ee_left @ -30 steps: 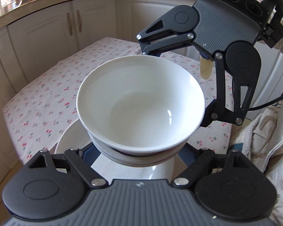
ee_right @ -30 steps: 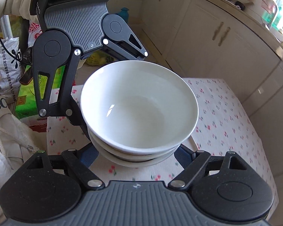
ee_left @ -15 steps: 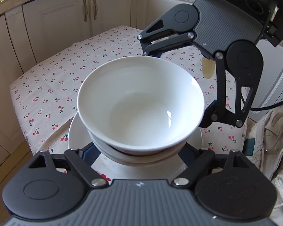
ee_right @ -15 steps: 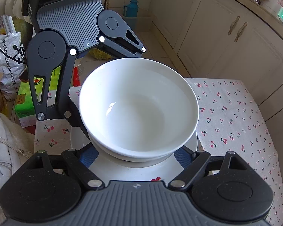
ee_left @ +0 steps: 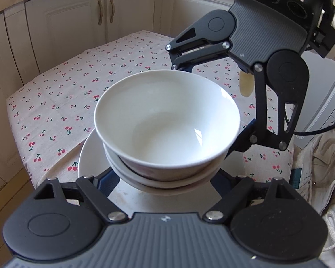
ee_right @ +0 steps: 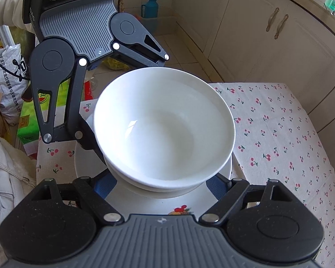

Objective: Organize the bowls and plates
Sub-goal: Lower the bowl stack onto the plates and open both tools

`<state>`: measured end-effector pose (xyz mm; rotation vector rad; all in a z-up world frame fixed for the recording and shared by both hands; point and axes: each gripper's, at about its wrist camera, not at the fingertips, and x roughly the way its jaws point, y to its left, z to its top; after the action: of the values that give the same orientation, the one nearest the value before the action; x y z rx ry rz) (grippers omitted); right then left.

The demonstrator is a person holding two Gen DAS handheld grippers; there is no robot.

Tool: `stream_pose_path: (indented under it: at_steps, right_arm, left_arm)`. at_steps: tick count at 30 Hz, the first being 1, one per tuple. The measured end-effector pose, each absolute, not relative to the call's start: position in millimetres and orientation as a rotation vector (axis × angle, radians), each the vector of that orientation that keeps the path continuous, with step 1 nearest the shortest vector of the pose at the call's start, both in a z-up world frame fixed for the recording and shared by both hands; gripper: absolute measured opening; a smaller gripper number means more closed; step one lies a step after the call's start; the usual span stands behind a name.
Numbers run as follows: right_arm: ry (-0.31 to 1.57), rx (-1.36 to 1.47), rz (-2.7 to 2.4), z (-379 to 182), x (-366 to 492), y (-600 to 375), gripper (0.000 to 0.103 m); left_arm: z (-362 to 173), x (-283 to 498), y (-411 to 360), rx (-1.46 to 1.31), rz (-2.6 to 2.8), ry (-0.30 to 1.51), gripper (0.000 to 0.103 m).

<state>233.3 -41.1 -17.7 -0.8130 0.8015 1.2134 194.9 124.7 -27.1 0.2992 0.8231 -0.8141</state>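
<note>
**Stacked bowls held over the plate by both grippers**

Left wrist view
- The left gripper (ee_left: pixel 165 176) is closed on the bowls (ee_left: pixel 167 125). Its blue pads sit against the lower bowl on either side.
- The bowls are a nested white stack of at least two; the top one is empty and upright.
- The right gripper (ee_left: pixel 212 109) reaches in from the upper right. One finger (ee_left: pixel 243 141) meets the stack at its right side; the other passes behind the far rim.
- A white plate (ee_left: pixel 89 156) lies under the stack on the table (ee_left: pixel 62 102), near the table's front edge. Whether the stack touches the plate cannot be told.
- The table carries a cherry-print cloth. Cream cabinets (ee_left: pixel 78 26) stand behind it.

Right wrist view
- The right gripper (ee_right: pixel 160 185) is closed on the same stack (ee_right: pixel 165 129), pads at the lower bowl.
- The left gripper (ee_right: pixel 114 109) enters from the upper left, one finger (ee_right: pixel 87 139) against the stack's left side.
- The plate (ee_right: pixel 145 203), with a fruit print near its front, lies below the stack.
- A blue flask (ee_right: pixel 150 6) stands on the floor beyond.
</note>
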Motion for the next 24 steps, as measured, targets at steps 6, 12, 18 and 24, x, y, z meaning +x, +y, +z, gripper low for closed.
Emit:
stream_pose_path:
  at_steps: [6,12,18,24]
  right_arm:
    - [0.77,-0.79,1.205,-11.0,228.1,-47.5,0.101]
    - [0.759,-0.774,1.151,-7.1,220.9,-55.7,0.102]
    - [0.736,-0.77,1.053,-0.8,197.6,-68.3,0.102]
    - [0.727,-0.697,0.821,8.3,173.7,-85.4,0.103]
  left_arm:
    - [-22.8,185.3,120.1,0.349,-0.782,0.786,0.093]
    - [-17.2,170.4,124.3,0.324,-0.717,0.754,0.096]
    - [-9.7,140.9,122.5,0.346,-0.613,0.693,0.097]
    - [0.5,108.4,122.5,0.277,-0.511,0.645,0.102]
